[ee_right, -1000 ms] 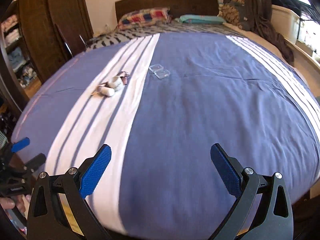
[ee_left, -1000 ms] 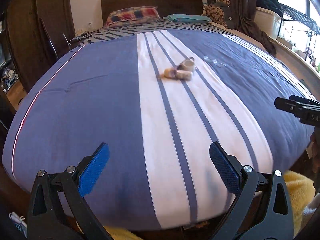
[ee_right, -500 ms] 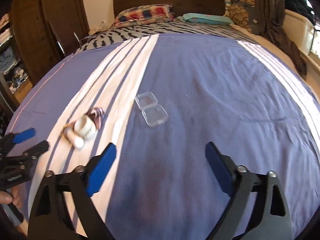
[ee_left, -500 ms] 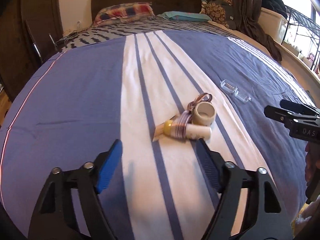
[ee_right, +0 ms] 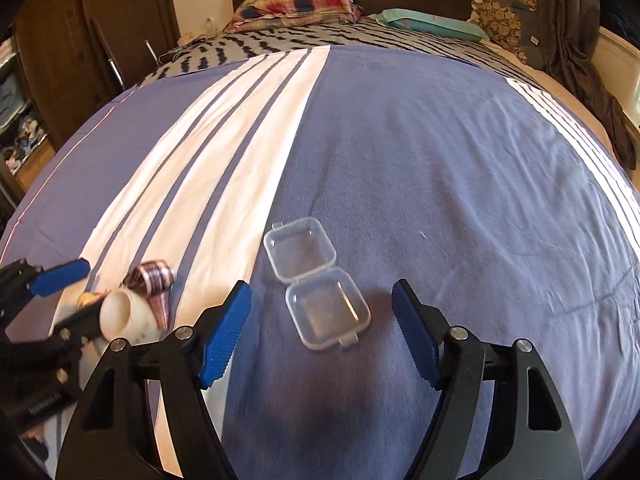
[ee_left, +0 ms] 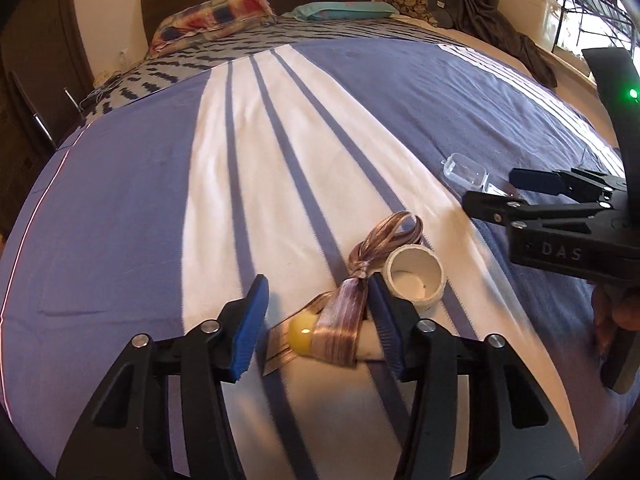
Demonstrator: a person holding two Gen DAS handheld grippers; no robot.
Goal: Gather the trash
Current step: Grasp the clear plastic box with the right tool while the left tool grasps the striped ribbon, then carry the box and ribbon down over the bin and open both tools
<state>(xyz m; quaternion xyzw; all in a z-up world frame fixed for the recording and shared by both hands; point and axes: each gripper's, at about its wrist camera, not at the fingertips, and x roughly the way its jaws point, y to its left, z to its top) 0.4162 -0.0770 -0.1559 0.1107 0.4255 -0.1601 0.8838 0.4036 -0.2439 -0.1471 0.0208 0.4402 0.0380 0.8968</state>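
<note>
Left gripper (ee_left: 316, 318) low in frame, fingers just closing around the ribbon-wrapped tube (ee_left: 340, 334), not yet pressing it. Cup (ee_left: 414, 280) touching the tube's right, on the bed (ee_left: 120, 200). Right gripper (ee_right: 322, 330) lower centre, fingers closing, straddled the open clear case (ee_right: 316, 288) without contact.

Case (ee_right: 316, 280) right of cup (ee_right: 120, 314)

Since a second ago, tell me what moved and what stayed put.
Both came in low over the bed, jaws closing. The left hand-held gripper now straddles the ribbon-wrapped tube; the right hand-held gripper frames the clear plastic case. Nothing is gripped yet. Trash and white cup lie unmoved.
</note>
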